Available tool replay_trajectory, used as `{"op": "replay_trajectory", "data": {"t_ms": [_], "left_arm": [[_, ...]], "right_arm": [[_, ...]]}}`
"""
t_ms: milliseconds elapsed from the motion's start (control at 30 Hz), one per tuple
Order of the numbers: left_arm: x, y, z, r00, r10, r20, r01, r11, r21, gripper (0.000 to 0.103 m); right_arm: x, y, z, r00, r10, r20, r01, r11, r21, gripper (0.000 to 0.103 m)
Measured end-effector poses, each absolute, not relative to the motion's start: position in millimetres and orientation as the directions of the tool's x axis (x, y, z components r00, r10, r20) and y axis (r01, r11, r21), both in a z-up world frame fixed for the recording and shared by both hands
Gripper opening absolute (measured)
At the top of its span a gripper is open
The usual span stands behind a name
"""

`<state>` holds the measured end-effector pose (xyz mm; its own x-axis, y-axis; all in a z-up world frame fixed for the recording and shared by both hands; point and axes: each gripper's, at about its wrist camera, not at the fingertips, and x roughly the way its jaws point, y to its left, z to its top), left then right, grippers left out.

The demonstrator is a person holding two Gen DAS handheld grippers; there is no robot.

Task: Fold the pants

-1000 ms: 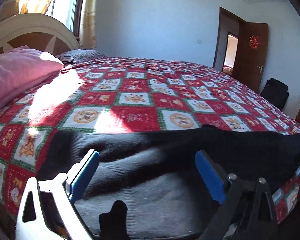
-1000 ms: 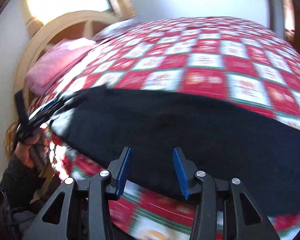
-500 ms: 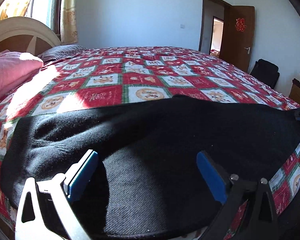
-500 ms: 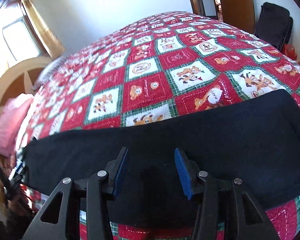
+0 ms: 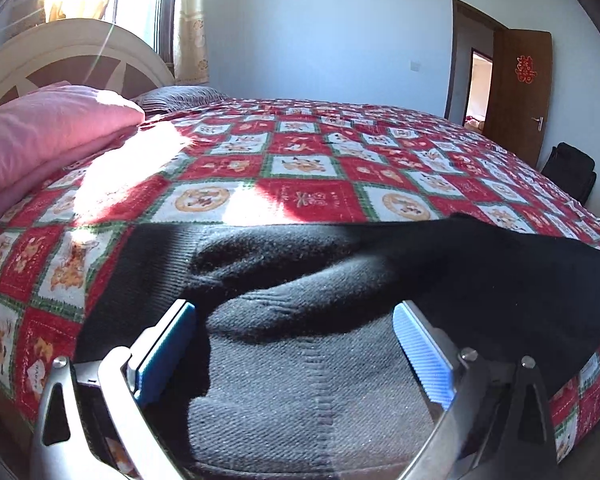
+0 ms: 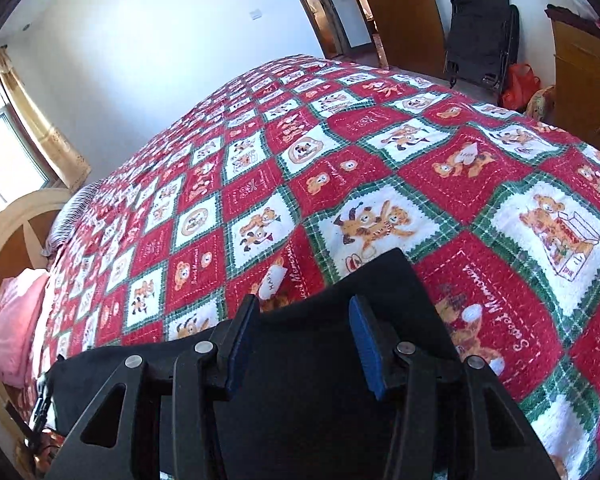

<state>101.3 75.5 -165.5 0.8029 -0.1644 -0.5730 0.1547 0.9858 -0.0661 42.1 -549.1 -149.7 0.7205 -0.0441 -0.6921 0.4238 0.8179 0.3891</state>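
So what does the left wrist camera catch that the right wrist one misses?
Only the left wrist view shows the pants' ribbed grey waistband bunched between the open left gripper.

Only the right wrist view shows the wooden cabinet, the red bag and the pants' leg end under the open right gripper.

Both show the black pants, teddy-bear quilt, pink bedding, headboard and door.

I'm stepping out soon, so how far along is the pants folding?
Done: the black pants are laid lengthwise along the near edge of the bedspread. In hand: the left gripper and right gripper hover open, one over each end, gripping nothing. Left: every fold; none shows yet.
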Motion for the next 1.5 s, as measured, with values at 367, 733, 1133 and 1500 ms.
{"op": "replay_trajectory", "data": {"t_ms": [367,733,1133,1500], "left_arm": [[101,78,-163,0.803,-0.148,-0.577,0.143,0.988,-0.054,0.103],[108,97,-167,0.797,-0.037,-0.603,0.031,0.999,-0.02,0.103],[107,97,-169,0.799,-0.028,-0.6,0.036,0.999,0.001,0.103],[104,89,-157,0.801,-0.044,-0.597,0.038,0.999,-0.023,0.103]], "right_arm": [[34,-560,-147,0.73,-0.05,-0.681,0.441,0.796,0.414,0.049],[2,-507,-141,0.762,-0.059,-0.644,0.352,0.873,0.337,0.061],[0,-514,-148,0.74,-0.17,-0.65,0.413,0.878,0.242,0.061],[-38,-558,-124,0.774,-0.256,-0.579,0.509,0.795,0.33,0.061]]}}
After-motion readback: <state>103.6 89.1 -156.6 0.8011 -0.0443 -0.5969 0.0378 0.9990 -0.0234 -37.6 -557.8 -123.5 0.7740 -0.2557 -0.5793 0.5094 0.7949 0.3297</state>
